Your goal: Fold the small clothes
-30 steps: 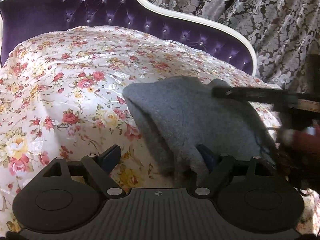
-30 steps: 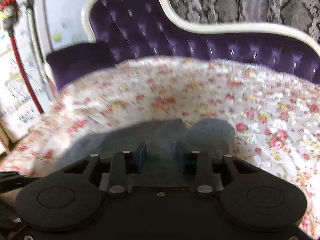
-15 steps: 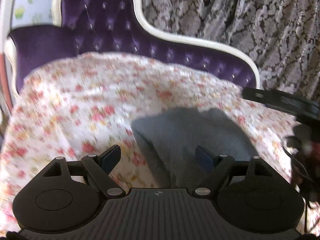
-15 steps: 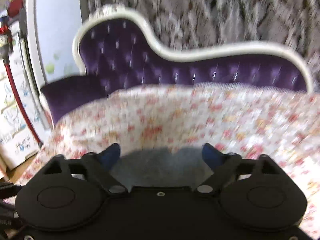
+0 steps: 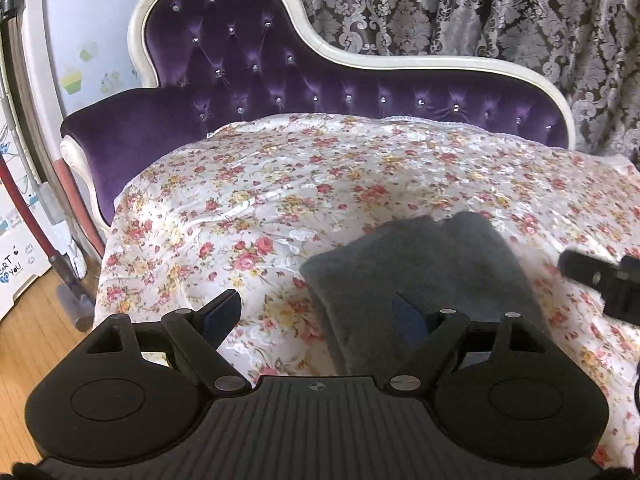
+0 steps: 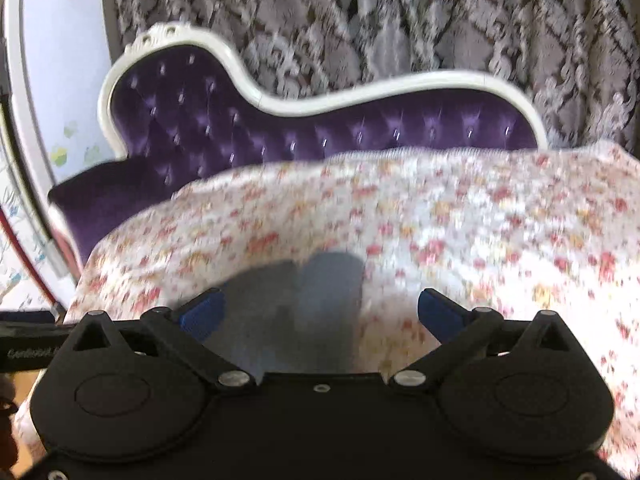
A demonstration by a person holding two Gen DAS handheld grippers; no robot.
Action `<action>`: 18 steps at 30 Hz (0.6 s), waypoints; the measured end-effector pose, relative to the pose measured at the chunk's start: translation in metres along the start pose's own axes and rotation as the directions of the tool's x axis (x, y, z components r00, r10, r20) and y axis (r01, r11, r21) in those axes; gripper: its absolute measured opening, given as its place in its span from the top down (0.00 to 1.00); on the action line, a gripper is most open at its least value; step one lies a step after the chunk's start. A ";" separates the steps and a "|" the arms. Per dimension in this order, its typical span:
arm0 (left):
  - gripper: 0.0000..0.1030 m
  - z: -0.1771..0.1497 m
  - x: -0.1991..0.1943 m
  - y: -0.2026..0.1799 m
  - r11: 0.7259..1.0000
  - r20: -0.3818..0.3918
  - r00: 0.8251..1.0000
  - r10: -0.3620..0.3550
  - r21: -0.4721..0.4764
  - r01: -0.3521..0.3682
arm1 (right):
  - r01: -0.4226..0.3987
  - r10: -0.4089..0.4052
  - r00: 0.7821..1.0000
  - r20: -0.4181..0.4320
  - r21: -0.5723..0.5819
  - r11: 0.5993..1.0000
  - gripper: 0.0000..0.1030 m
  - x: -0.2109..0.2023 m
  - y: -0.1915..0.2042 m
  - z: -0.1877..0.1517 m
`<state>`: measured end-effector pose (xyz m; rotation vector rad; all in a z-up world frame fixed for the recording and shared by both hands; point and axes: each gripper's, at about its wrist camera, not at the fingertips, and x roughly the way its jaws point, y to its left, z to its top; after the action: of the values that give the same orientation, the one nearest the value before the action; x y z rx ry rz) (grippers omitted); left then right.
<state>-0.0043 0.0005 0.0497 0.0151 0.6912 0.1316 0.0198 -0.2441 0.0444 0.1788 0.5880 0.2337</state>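
Both grippers hang above a chaise longue and point down at it on a slant. The left gripper has its fingers spread wide with nothing gripped; the right-hand finger shows against the grey cloth below, the other against the floral cover. The right gripper has its fingers as far apart as they go and holds nothing; its jaws have just been opening, and no cloth is pinched between them. In the left wrist view a black part of the right gripper juts in at the right edge, beside the cloth.

The grey garment lies folded into a compact, thick block on the floral cover, near the front of the seat. Its surface looks soft and fuzzy, with one rounded lobe at its far end. In the right wrist view it is blurred, lying below the open fingers toward the left one.
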 end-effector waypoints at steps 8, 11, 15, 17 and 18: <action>0.21 -0.017 -0.003 -0.006 0.999 -0.048 0.998 -0.027 -0.021 0.026 | -0.013 0.011 0.997 -0.080 -0.028 1.000 0.01 -0.019 0.006 -0.019; 0.21 -0.024 -0.004 -0.009 1.000 -0.064 0.998 -0.029 -0.013 0.028 | -0.003 0.000 0.996 -0.086 -0.037 0.999 0.01 -0.028 0.010 -0.028; 0.21 -0.032 -0.005 -0.011 1.000 -0.078 0.997 -0.027 -0.010 0.027 | -0.023 0.021 0.995 -0.094 -0.026 0.999 0.01 -0.035 0.010 -0.034; 0.21 -0.036 -0.006 -0.012 1.000 -0.080 0.997 -0.024 -0.009 0.024 | -0.025 0.022 0.995 -0.100 -0.029 0.999 0.01 -0.038 0.012 -0.038; 0.21 -0.038 -0.007 -0.012 1.000 -0.081 0.996 -0.021 -0.009 0.021 | -0.024 0.021 0.995 -0.102 -0.032 0.999 0.01 -0.040 0.013 -0.040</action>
<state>-0.0324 -0.0132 0.0242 -0.0050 0.7719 0.1151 -0.0369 -0.2383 0.0359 0.1421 0.6829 0.2753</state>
